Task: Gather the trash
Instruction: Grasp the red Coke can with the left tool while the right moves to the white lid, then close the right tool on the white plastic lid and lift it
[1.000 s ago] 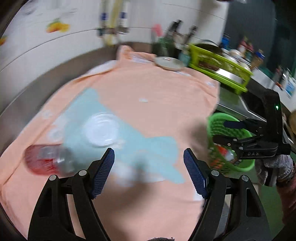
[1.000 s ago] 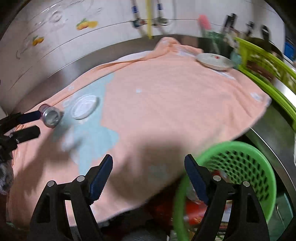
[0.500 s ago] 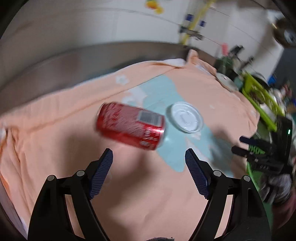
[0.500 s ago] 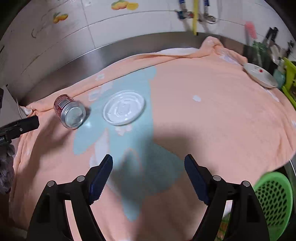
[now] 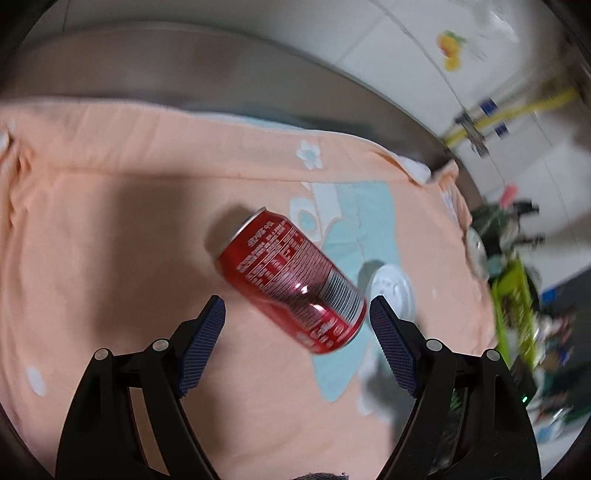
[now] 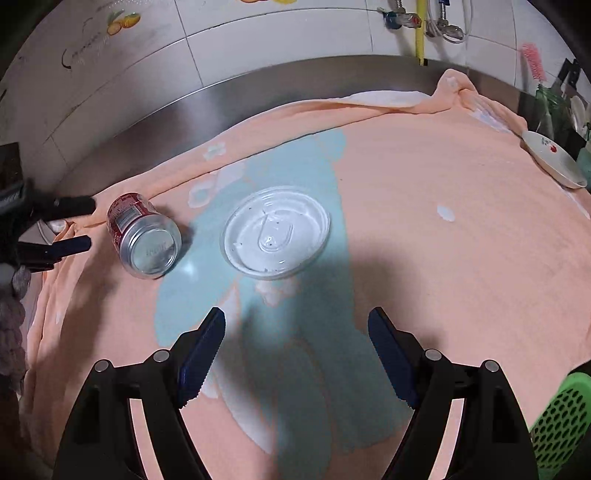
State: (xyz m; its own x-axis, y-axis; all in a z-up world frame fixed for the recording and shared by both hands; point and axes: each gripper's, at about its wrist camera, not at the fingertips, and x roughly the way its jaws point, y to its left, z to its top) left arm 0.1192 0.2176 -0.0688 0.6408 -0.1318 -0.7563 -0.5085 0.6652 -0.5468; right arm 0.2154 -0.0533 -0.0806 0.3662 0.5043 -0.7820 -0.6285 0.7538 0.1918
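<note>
Surface: a peach-orange towel with a pale blue patch (image 6: 424,258) covers your steel counter (image 6: 258,88); white tiled wall (image 6: 258,22) runs across the top of the frame.
Room: a small white dish (image 6: 554,160) sits at the towel's upper right edge; a green mesh plastic basket (image 6: 557,421) is cut off at lower right.
Trash: the red aluminium drink can (image 5: 291,280) lies on its side in mid-frame; the round white plastic lid (image 6: 275,230) lies flat just beside it, apart.
Left gripper (image 5: 295,332): your fingers are spread wide and hold nothing; the can's near end sits between the tips, contact unclear.
Right gripper (image 6: 295,339): spread wide, holding nothing, with the lid above it in the frame.
Hard to make out: the right side of the left wrist view is motion-blurred.
</note>
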